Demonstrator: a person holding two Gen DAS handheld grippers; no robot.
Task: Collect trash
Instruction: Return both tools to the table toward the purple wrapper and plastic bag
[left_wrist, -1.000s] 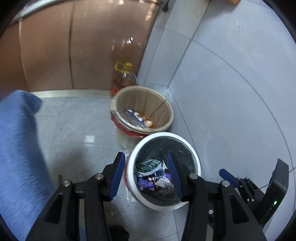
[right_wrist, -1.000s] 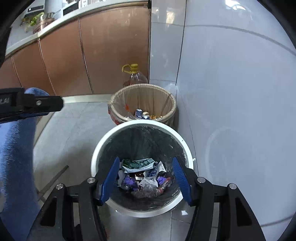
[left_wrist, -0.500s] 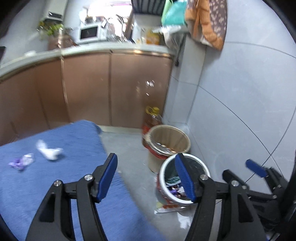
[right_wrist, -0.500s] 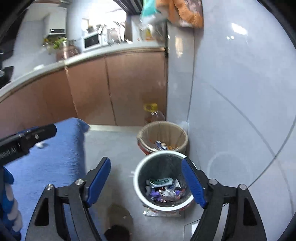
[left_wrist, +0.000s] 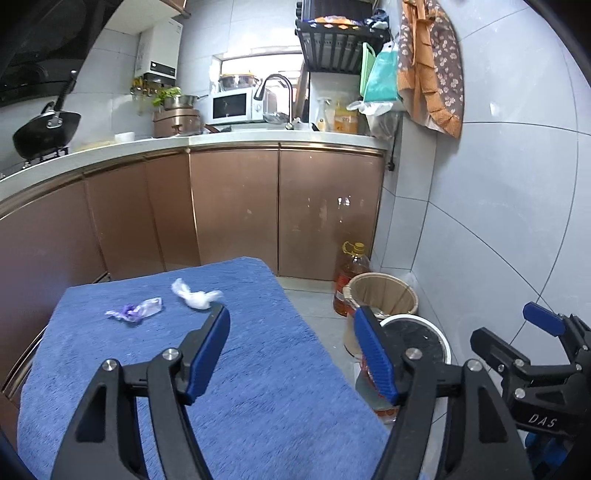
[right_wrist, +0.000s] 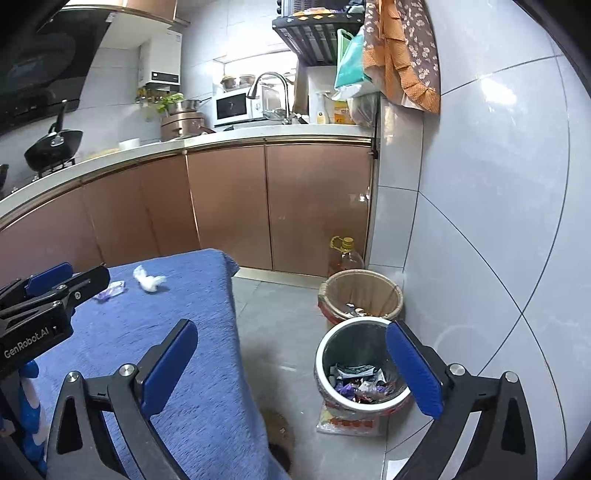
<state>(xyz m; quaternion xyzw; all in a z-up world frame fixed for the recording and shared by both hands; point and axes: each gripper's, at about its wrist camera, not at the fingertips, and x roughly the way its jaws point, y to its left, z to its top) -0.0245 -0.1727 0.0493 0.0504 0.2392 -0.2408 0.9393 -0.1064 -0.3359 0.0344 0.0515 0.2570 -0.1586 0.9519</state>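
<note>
Small tiled kitchen corner under bright daylight
Glossy copper-brown cabinet doors under a pale stone countertop cross mid-frame; white microwave and daylit window upper centre, grey-white tiled wall right, grey tiled floor below

You've got two scraps on the blue cloth: a crumpled white wad with twisted ends near the far edge, and a clear wrapper with purple print just left of it, lying flat, apart. The white-rimmed bin stands on the floor beside the cloth, dark-lined, with wrappers piled in its bottom.
</note>
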